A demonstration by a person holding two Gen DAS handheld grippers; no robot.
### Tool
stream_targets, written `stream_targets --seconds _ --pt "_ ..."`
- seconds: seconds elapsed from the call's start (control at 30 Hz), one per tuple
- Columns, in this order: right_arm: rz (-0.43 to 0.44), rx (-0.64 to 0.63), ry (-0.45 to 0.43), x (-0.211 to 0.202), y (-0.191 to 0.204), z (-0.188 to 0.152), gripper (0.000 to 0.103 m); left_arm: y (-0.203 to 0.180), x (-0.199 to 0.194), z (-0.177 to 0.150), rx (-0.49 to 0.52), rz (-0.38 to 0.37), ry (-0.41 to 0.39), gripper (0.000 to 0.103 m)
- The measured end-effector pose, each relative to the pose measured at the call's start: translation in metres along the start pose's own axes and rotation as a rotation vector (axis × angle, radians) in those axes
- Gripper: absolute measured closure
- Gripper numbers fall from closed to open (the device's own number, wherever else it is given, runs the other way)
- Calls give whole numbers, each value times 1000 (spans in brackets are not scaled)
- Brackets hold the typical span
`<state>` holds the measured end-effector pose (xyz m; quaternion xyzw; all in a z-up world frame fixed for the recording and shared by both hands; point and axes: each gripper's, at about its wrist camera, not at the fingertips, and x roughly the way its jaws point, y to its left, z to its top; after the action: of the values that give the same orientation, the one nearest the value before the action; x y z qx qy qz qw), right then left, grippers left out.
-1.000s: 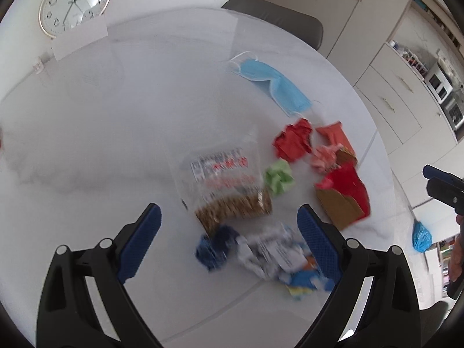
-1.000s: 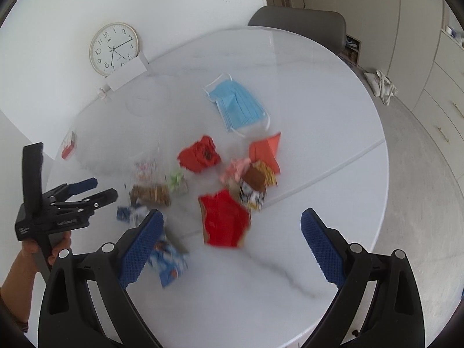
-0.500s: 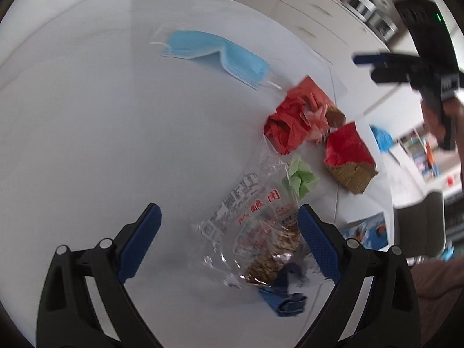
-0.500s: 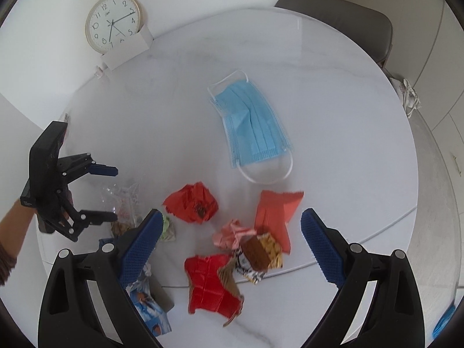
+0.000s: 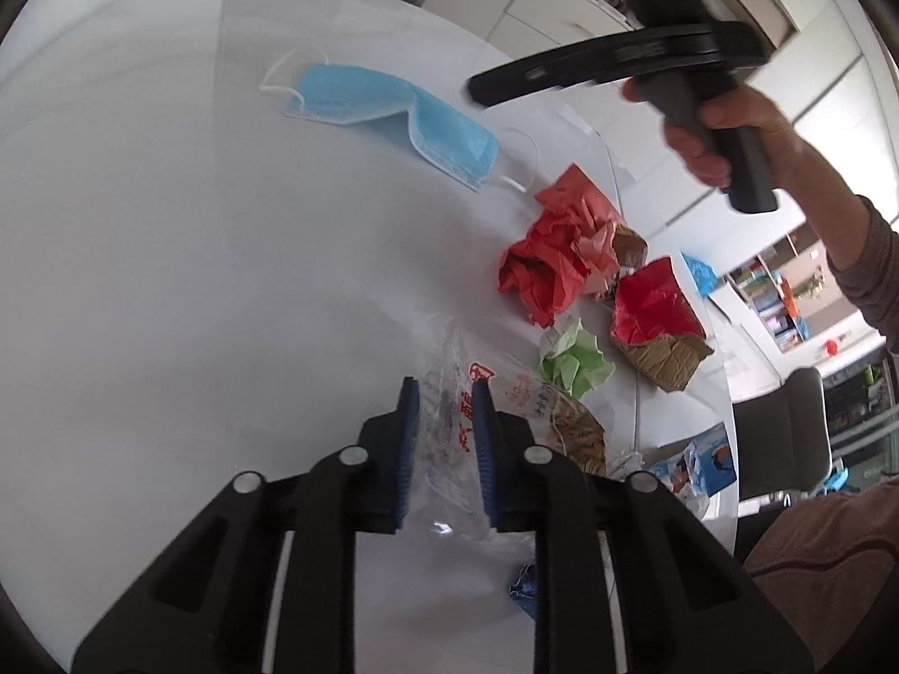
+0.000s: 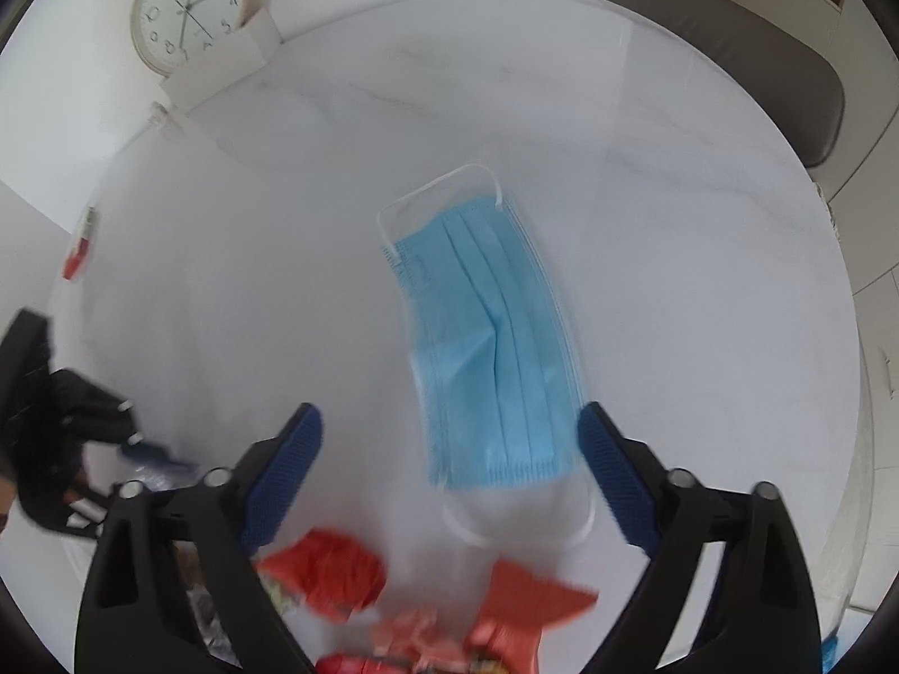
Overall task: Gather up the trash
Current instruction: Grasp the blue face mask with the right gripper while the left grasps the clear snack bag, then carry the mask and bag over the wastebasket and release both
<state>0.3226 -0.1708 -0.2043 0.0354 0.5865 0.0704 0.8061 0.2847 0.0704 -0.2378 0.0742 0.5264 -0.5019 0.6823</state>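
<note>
So right now it looks like the pickup stage of the trash run, with both hands working different bits at once. The left claw [image 5: 441,438] has just been closing and its blue pads are pinched in on the clear plastic bag [image 5: 505,410] with red print, the crinkly film bunched between them, so I'd call that clamped on the bag, though it hasn't come off the white surface [image 5: 196,281] yet as far as I can tell. The right claw [image 6: 449,466] sits over the blue face mask [image 6: 483,348], jaws wide but just been narrowing a bit, pads either side of the mask's near end and not pressing it. The mask lies flat on the surface, on its own, a little apart from the main heap. The rest is clustered together: crumpled red paper [image 5: 550,258], a green paper wad [image 5: 573,359] just beside the bag, and a torn red-and-brown wrapper [image 5: 657,320] next to that. I can't see a bin anywhere in either view. Next move, I reckon: lower the right claw until the pads touch the surface and squeeze so the thin fabric bunches up, since a flat mask gives nothing to bite on. The left hand lifts the bag gently, because that film could slip.
</note>
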Motion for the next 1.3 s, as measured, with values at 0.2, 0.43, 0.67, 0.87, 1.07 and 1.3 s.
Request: stream_targets --seconds 0.2,0.43,0.67,0.87,1.07,1.3 --pt "-114 -10 28 43 2 20 38 -2 -11 -8 -59 52 -80 90" --pt "-96 33 14 45 -1 23 82 -5 -25 -16 -138 128 -148 90" --pt "-61 76 -65 5 -6 25 95 -11 -58 -22 -211 171 -243 91" --pt "-12 89 -188 -71 6 -1 95 -39 -95 -25 -214 203 -318 91" --pt "34 110 -289 -163 18 -87 95 -103 -132 -36 -163 202 -394 91" --pt "17 270 -297 -235 10 -243 95 -204 -131 -64 -113 121 -378 91"
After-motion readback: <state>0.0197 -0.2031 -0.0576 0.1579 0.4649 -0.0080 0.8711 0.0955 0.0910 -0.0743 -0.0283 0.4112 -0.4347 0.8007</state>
